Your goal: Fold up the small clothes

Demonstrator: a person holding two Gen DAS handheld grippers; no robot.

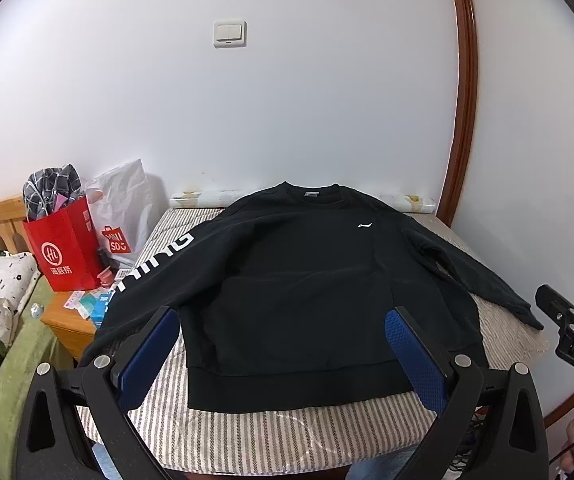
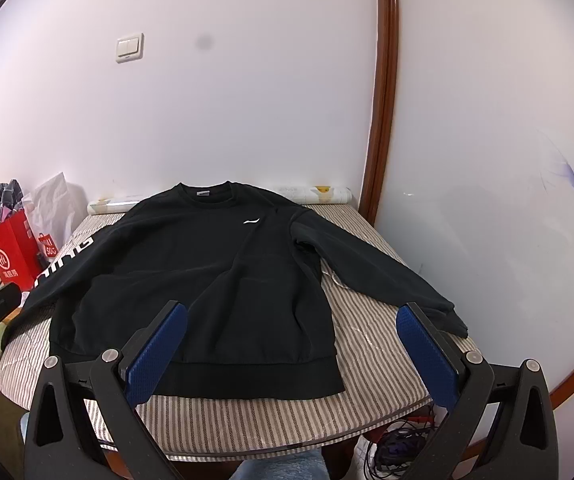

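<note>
Black cotton long-sleeved sweatshirt (image 1: 287, 280) flat on striped-cloth desk (image 1: 247, 436); left hand-held gripper (image 1: 283, 360) and right hand-held gripper (image 2: 291, 356) both wide, empty, near its hem.

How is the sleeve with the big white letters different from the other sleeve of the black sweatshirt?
The left sleeve with white letters carries large print, while the plain black right sleeve has none. The lettered sleeve hangs off the side of the striped table cover, its cuff hidden; the plain sleeve lies wholly on the cover, cuff near the edge. The plain one shows wrinkles near the armpit; the lettered one looks smoother. Both are long, black and spread outward from the black sweatshirt.
</note>
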